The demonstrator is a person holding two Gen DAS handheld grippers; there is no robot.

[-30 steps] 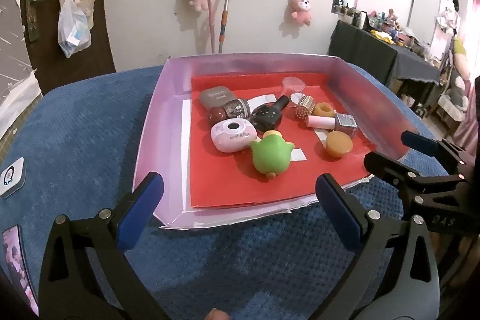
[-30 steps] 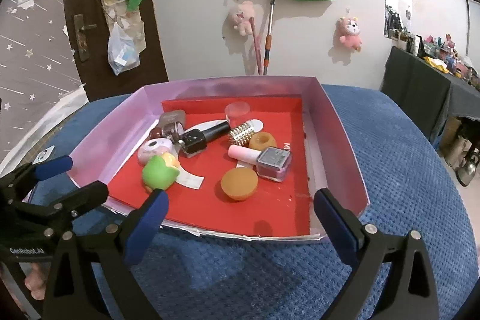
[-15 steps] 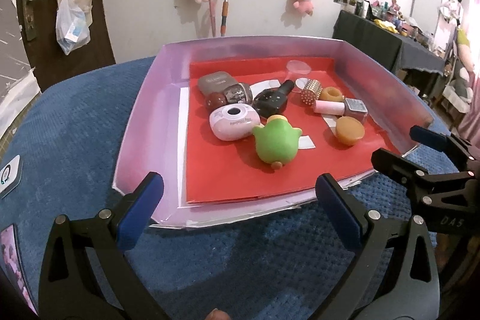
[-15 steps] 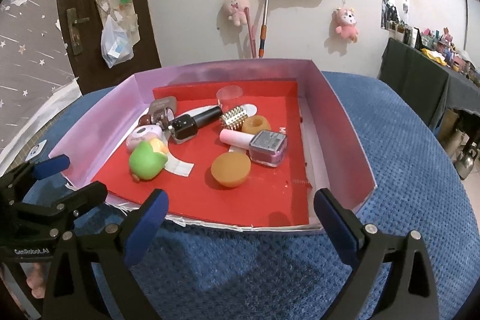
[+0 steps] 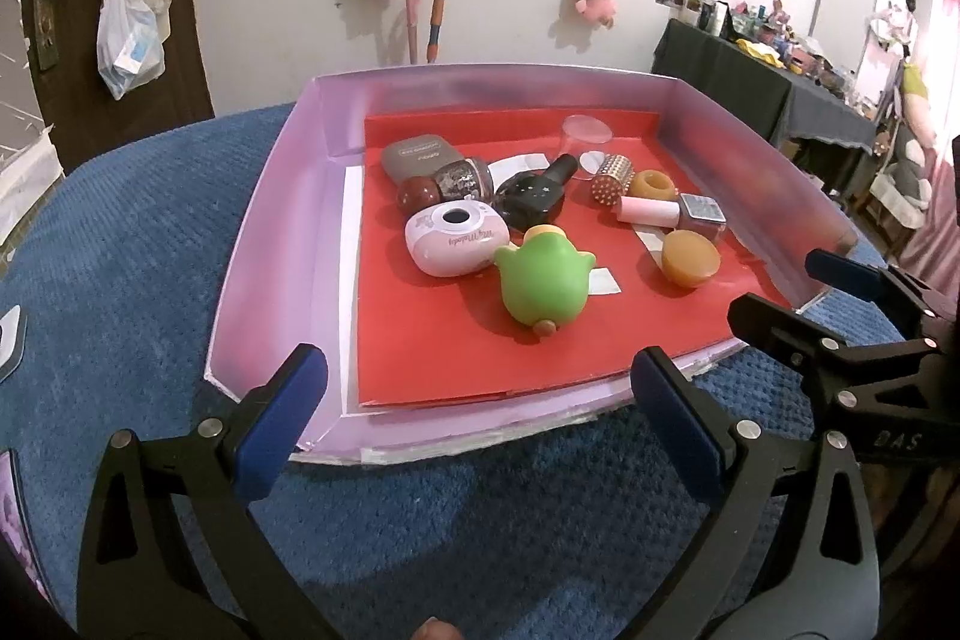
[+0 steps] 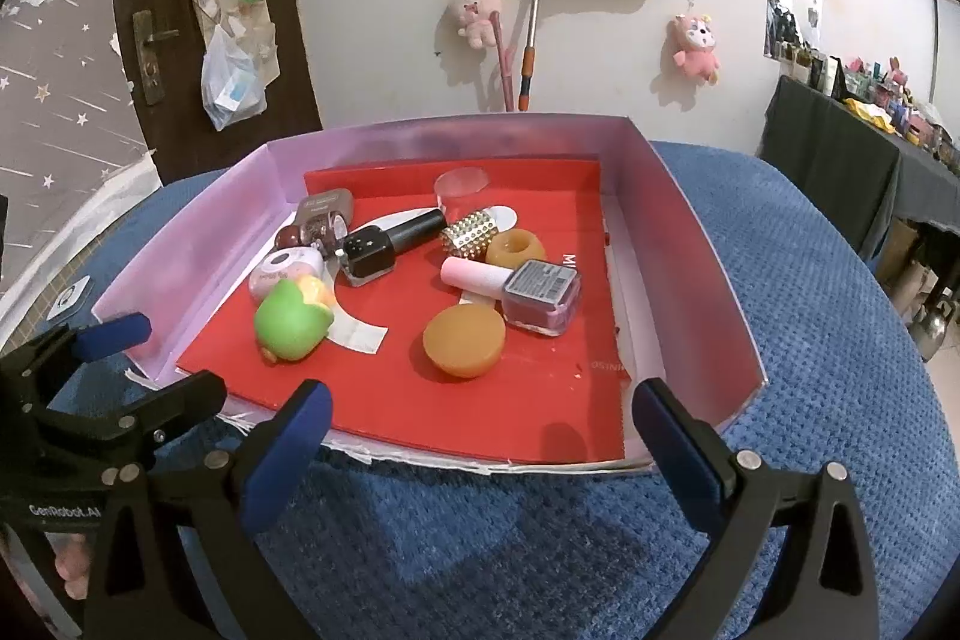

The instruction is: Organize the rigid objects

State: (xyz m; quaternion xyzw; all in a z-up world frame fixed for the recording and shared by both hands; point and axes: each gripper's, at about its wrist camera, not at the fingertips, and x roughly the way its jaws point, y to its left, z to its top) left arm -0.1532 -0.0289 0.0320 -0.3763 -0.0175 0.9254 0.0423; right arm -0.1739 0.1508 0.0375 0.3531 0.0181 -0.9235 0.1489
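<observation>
Both grippers — left gripper (image 5: 477, 415), right gripper (image 6: 480, 436) — spread wide, empty; green toy (image 5: 542, 280) ahead in tray (image 5: 270, 244).

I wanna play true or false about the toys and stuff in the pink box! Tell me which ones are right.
1. The green toy is in the pink box. True.
2. The left gripper is holding the green toy. False: it is open, holding nothing.
3. The orange ball lies on the blue blanket. False: it lies on the red sheet inside the box.
4. The right gripper is open. True.
5. The black bottle lies on its side. True.
</observation>
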